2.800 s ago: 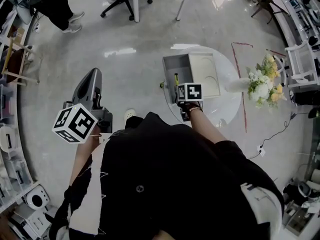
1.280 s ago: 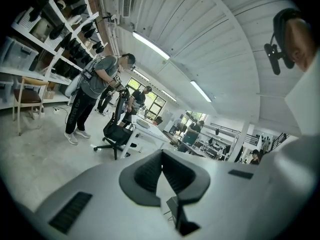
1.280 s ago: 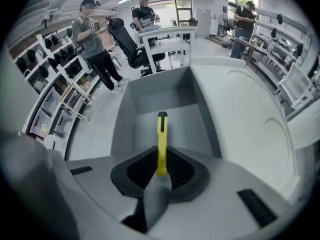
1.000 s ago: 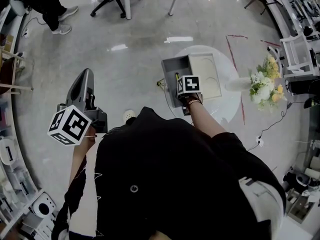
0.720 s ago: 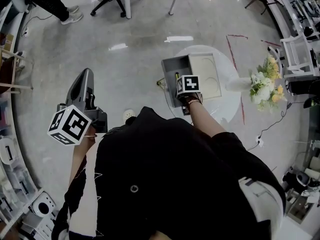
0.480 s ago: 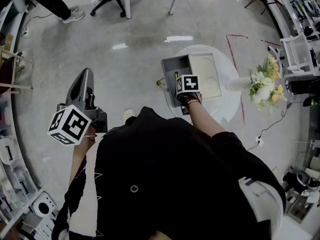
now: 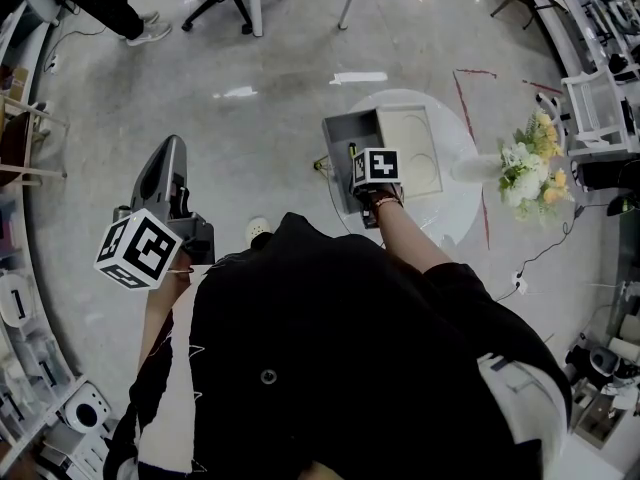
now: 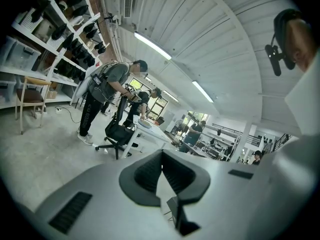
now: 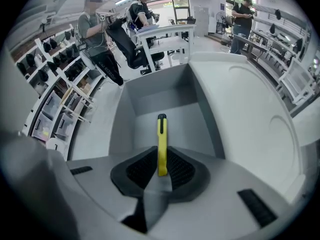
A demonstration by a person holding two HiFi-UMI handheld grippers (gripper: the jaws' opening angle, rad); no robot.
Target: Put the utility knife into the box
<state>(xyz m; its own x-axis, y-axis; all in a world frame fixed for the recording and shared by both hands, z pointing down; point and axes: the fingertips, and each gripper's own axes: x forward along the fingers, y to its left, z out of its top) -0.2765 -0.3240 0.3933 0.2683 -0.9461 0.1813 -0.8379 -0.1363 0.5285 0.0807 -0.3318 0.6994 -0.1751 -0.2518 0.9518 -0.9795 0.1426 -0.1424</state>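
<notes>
1. Right gripper (image 9: 161,159): jaws clamped on the yellow utility knife (image 9: 161,134). The knife's rear end sits between the pads and its black-tipped front end points away from the gripper.
2. The knife hangs over the inside of the open grey box (image 9: 145,96). Can't tell whether it touches the box floor.
3. The box stands on a round white table (image 7: 455,213), with its cream-lined lid (image 7: 415,148) open to the right.
4. In the head view, the right gripper's marker cube covers part of the box, so only a sliver of the knife shows.
5. Left gripper (image 8: 161,156): jaws together, nothing held. It is held out over bare floor, well apart from the table.
6. Around: a flower bouquet (image 7: 525,168) at the table's right edge, red tape lines (image 7: 468,138) on the floor, an office chair (image 8: 116,134), and several people standing at desks.
7. The person's black top hides the near edge of the table.
</notes>
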